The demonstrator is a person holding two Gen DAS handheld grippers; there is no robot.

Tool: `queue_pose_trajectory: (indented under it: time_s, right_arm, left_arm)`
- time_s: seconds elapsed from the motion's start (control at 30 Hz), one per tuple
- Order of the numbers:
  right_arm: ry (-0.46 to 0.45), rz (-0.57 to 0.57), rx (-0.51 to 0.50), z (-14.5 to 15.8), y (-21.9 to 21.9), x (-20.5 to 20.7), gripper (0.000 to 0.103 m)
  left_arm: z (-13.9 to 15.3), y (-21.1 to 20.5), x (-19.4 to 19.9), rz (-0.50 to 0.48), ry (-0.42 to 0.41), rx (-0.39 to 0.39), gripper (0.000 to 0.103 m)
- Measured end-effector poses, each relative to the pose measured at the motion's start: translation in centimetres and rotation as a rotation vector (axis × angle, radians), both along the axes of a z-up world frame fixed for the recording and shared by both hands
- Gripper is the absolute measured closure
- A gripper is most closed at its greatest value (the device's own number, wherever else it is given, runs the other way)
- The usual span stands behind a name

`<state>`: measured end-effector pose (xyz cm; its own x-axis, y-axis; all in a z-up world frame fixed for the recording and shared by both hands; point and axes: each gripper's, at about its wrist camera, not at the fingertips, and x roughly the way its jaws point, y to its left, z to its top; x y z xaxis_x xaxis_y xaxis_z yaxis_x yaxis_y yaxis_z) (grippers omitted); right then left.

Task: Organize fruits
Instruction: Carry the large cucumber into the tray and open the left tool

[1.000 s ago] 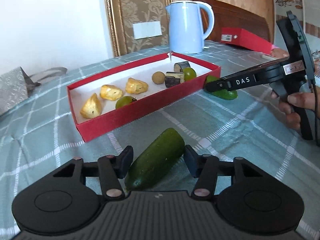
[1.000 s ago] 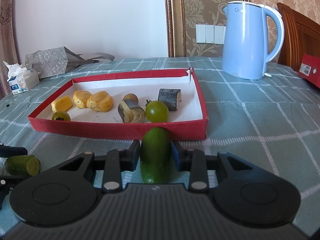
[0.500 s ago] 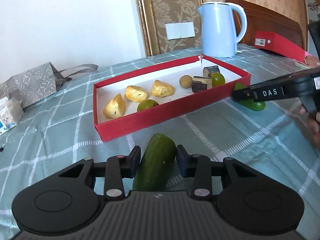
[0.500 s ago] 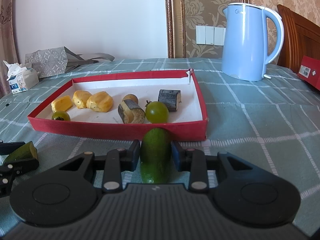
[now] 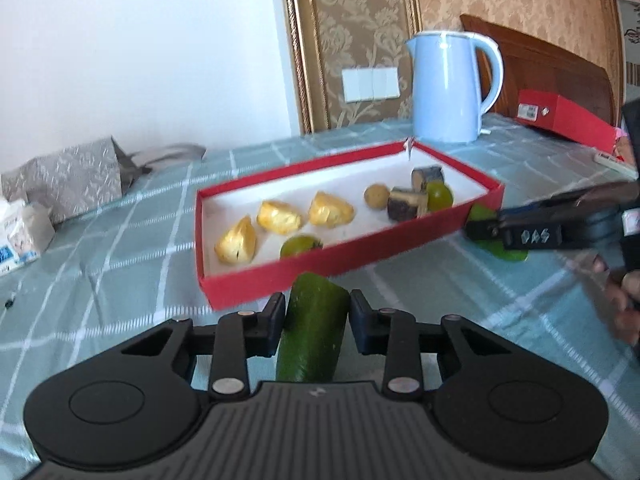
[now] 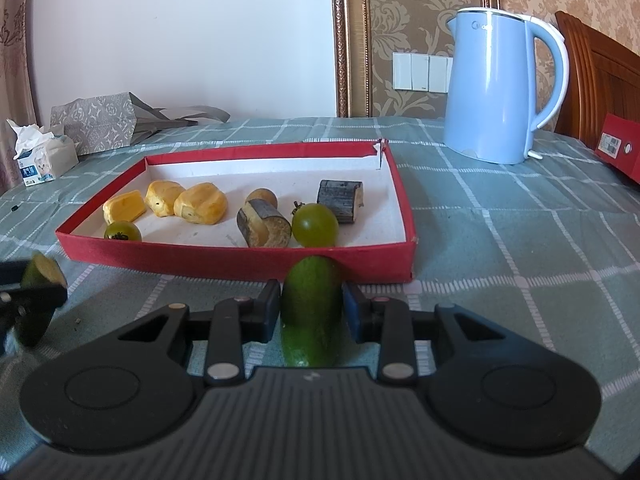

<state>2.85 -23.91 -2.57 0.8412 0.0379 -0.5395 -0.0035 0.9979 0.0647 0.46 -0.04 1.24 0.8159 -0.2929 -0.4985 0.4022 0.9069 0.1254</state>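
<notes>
Between each gripper's fingers [image 5: 276, 320] sits a cucumber piece [image 5: 312, 328].

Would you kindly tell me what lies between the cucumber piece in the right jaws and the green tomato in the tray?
Only the red tray's near wall separates the cucumber piece from the green tomato, as the right wrist view shows.
</notes>
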Motion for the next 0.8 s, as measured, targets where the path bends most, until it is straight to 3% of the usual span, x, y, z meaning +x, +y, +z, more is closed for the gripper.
queue_pose_trajectory:
  time_s: [0.47, 0.67, 0.8]
  right_arm:
    - [0.001, 0.003, -0.006, 0.0, 0.1, 0.0, 0.071]
    - [0.002, 0.003, -0.006, -0.1, 0.1, 0.0, 0.071]
    - [0.002, 0.004, -0.005, -0.1, 0.1, 0.0, 0.071]
  left_arm:
    - [2.8, -2.1, 4.3, 0.014, -0.038, -0.044, 0.072]
    - [2.9, -2.4, 7.3, 0.040, 0.003, -0.120, 0.072]
    - [2.6, -2.7, 8.9, 0.061, 0.019, -0.125, 0.072]
